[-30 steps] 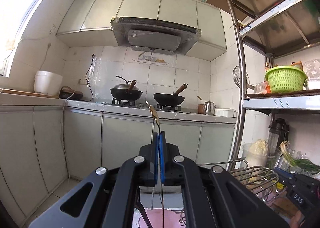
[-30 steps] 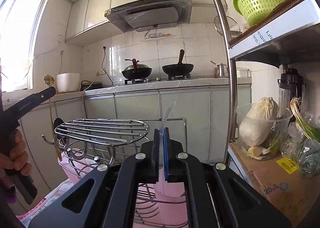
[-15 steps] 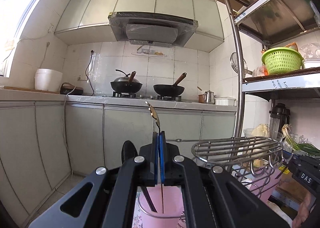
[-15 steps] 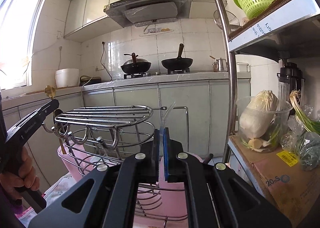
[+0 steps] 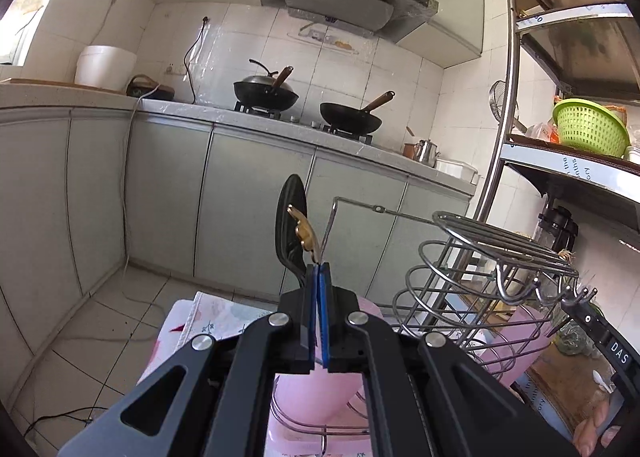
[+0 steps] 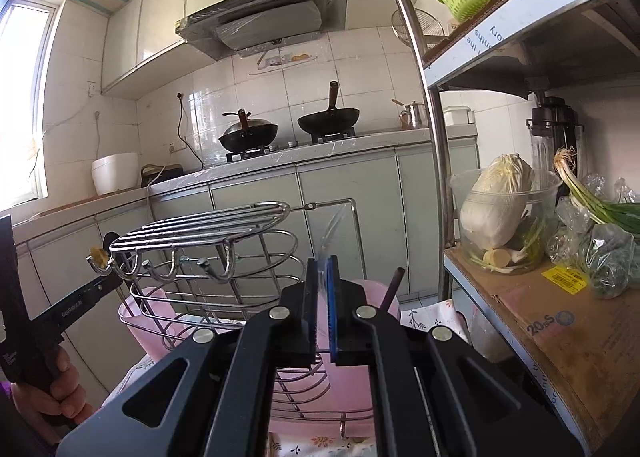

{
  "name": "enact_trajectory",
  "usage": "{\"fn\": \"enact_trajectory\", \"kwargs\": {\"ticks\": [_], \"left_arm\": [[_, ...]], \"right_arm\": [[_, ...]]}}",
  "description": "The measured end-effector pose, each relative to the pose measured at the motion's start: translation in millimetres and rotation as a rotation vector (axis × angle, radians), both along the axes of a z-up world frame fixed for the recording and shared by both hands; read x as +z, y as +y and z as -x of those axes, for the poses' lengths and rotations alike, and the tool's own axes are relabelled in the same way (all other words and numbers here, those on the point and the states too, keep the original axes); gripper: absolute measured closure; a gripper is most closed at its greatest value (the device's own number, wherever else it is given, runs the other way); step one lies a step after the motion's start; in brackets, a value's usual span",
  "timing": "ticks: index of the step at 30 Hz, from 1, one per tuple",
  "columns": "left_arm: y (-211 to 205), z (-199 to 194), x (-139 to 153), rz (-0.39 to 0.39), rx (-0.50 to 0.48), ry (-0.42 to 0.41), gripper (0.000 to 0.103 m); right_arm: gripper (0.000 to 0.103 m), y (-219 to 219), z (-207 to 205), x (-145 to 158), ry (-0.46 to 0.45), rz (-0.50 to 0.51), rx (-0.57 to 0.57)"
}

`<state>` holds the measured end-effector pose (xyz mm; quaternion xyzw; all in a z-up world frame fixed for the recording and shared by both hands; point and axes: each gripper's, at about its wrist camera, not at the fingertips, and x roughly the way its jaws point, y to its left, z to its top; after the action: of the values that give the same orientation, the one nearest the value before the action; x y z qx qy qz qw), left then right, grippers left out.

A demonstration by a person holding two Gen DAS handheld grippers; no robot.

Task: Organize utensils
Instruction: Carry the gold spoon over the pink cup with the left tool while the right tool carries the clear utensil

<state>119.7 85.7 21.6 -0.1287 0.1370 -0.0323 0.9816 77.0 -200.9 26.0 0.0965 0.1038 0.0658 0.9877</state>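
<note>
My left gripper (image 5: pixel 318 269) is shut on a thin gold-handled utensil (image 5: pixel 304 233) that sticks up above a pink cup (image 5: pixel 316 389) in the wire rack (image 5: pixel 492 253). A black spoon (image 5: pixel 290 217) stands in that cup. My right gripper (image 6: pixel 325 263) is shut on a clear plastic utensil (image 6: pixel 330 231) above another pink cup (image 6: pixel 376 291) that holds a dark stick (image 6: pixel 392 287). The rack (image 6: pixel 208 231) also shows in the right wrist view, with the left gripper (image 6: pixel 80 299) at its left end.
A metal shelf unit (image 6: pixel 436 137) stands right of the rack, with a cabbage in a clear tub (image 6: pixel 500 213), greens and a cardboard box (image 6: pixel 568 321). A green basket (image 5: pixel 588 129) sits on an upper shelf. Woks (image 5: pixel 266 93) sit on the far counter.
Both grippers have dropped and tilted down toward the pink cups in the rack. The left one has moved closer to the rack's left end. Both stay shut.
</note>
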Motion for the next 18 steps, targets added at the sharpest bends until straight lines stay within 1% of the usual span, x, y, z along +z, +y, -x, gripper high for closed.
{"fn": "enact_trajectory", "kwargs": {"ticks": [6, 8, 11, 15, 18], "left_arm": [[13.5, -14.3, -4.2, 0.039, -0.02, 0.078, 0.102], [16.3, -17.5, -4.9, 0.044, -0.032, 0.089, 0.102], [16.1, -23.0, -4.0, 0.032, -0.036, 0.097, 0.102], [17.1, -30.2, -3.0, 0.036, -0.051, 0.111, 0.102], [16.8, -33.4, -2.2, 0.028, -0.059, 0.115, 0.102]], "right_arm": [[0.099, -15.8, -1.4, 2.5, 0.062, -0.061, -0.017], [0.099, -22.6, -2.8, 2.9, 0.089, -0.085, -0.025], [0.099, -29.9, -5.6, 3.5, 0.124, -0.127, -0.029], [0.099, -38.5, -15.1, 3.9, 0.15, -0.157, -0.053], [0.099, -44.9, -27.8, 4.4, 0.166, -0.181, -0.049]]}}
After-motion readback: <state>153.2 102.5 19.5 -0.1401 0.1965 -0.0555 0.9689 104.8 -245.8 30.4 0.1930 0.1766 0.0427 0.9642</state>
